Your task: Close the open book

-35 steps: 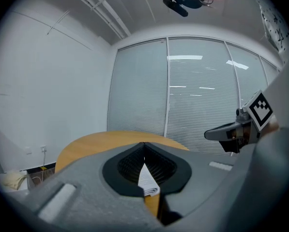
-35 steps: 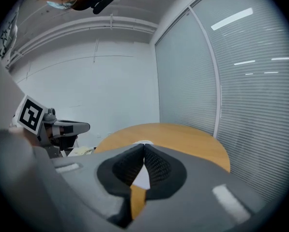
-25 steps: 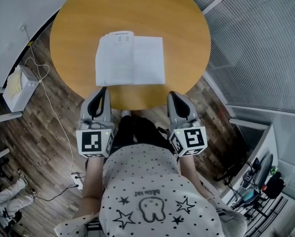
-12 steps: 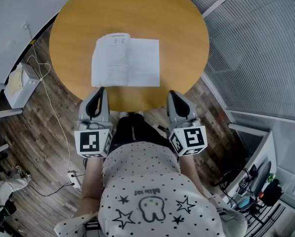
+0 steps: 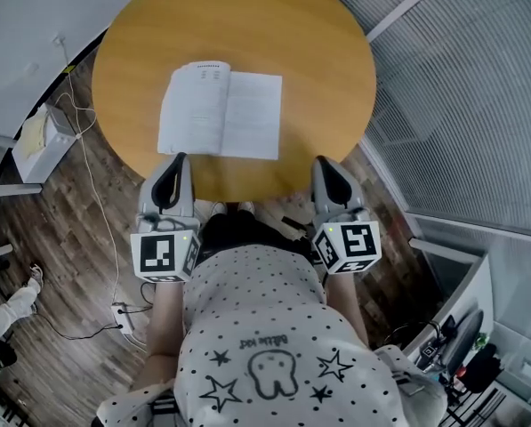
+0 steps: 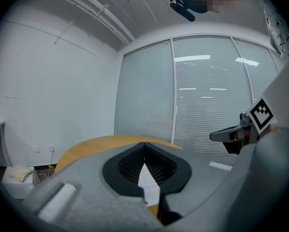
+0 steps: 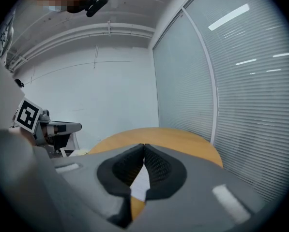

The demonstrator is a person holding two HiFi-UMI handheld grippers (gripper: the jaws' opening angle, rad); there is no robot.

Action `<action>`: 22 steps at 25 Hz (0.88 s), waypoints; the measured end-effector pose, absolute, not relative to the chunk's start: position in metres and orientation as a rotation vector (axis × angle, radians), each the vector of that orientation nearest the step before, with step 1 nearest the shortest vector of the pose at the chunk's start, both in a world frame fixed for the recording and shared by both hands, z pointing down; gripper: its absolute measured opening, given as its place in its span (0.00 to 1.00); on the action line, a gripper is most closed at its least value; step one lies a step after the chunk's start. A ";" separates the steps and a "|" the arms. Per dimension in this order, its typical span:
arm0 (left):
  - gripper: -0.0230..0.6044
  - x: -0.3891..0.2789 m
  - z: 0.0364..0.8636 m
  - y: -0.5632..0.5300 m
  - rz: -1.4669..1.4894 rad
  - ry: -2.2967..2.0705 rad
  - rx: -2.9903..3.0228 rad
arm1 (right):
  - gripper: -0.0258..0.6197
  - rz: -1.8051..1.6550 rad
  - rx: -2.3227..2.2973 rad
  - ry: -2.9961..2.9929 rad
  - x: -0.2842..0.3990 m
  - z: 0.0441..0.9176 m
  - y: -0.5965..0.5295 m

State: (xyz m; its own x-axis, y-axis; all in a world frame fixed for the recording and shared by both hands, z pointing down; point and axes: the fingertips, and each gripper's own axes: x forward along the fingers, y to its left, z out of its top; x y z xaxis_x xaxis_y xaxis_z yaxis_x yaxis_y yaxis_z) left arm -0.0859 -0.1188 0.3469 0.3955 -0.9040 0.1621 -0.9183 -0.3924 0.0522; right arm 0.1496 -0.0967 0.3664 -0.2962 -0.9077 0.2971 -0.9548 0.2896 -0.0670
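An open book (image 5: 221,113) with white printed pages lies flat on the round wooden table (image 5: 318,43), toward its near edge. My left gripper (image 5: 178,162) hovers at the table's near rim, just below the book's left page, jaws shut and empty. My right gripper (image 5: 324,165) sits at the rim to the right of the book, also shut with nothing in it. In the left gripper view the book (image 6: 149,187) shows through the gap behind the closed tips (image 6: 144,144). The right gripper view shows a sliver of the book (image 7: 140,183) behind its closed tips (image 7: 144,145).
A white box (image 5: 38,140) stands on the wood floor left of the table, with a cable (image 5: 92,203) trailing to a power strip (image 5: 123,312). Glass walls with blinds (image 5: 461,87) run along the right. Equipment (image 5: 452,350) clutters the lower right corner.
Both grippers have edged forward toward the table rim; the right one has shifted to the right. The book has not been touched and lies open as before.
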 end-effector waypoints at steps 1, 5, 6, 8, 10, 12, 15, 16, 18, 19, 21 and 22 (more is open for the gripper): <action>0.05 -0.086 0.347 -0.117 0.153 -1.659 2.500 | 0.05 0.334 1.725 -2.358 0.151 0.365 -0.098; 0.05 -0.088 0.351 -0.111 0.127 -1.694 2.456 | 0.05 0.322 1.714 -2.379 0.156 0.365 -0.100; 0.05 -0.088 0.351 -0.110 0.123 -1.701 2.451 | 0.05 0.322 1.709 -2.383 0.157 0.366 -0.101; 0.05 -0.085 0.351 -0.109 0.119 -1.714 2.442 | 0.05 0.322 1.698 -2.392 0.160 0.366 -0.102; 0.05 -0.083 0.350 -0.108 0.117 -1.729 2.436 | 0.05 0.323 1.690 -2.401 0.164 0.366 -0.103; 0.05 -0.082 0.348 -0.107 0.115 -1.747 2.431 | 0.05 0.325 1.684 -2.410 0.167 0.365 -0.104; 0.05 -0.084 0.348 -0.107 0.110 -1.768 2.427 | 0.05 0.325 1.679 -2.416 0.170 0.366 -0.105; 0.05 -0.085 0.349 -0.107 0.107 -1.771 2.428 | 0.05 0.324 1.680 -2.415 0.171 0.367 -0.105; 0.05 -0.085 0.349 -0.106 0.103 -1.774 2.433 | 0.05 0.325 1.683 -2.411 0.173 0.368 -0.104; 0.05 -0.086 0.349 -0.105 0.103 -1.775 2.436 | 0.05 0.327 1.684 -2.410 0.173 0.369 -0.103; 0.05 -0.088 0.349 -0.103 0.101 -1.779 2.437 | 0.05 0.331 1.682 -2.411 0.173 0.369 -0.102; 0.05 -0.089 0.350 -0.102 0.102 -1.779 2.435 | 0.05 0.333 1.681 -2.409 0.173 0.370 -0.102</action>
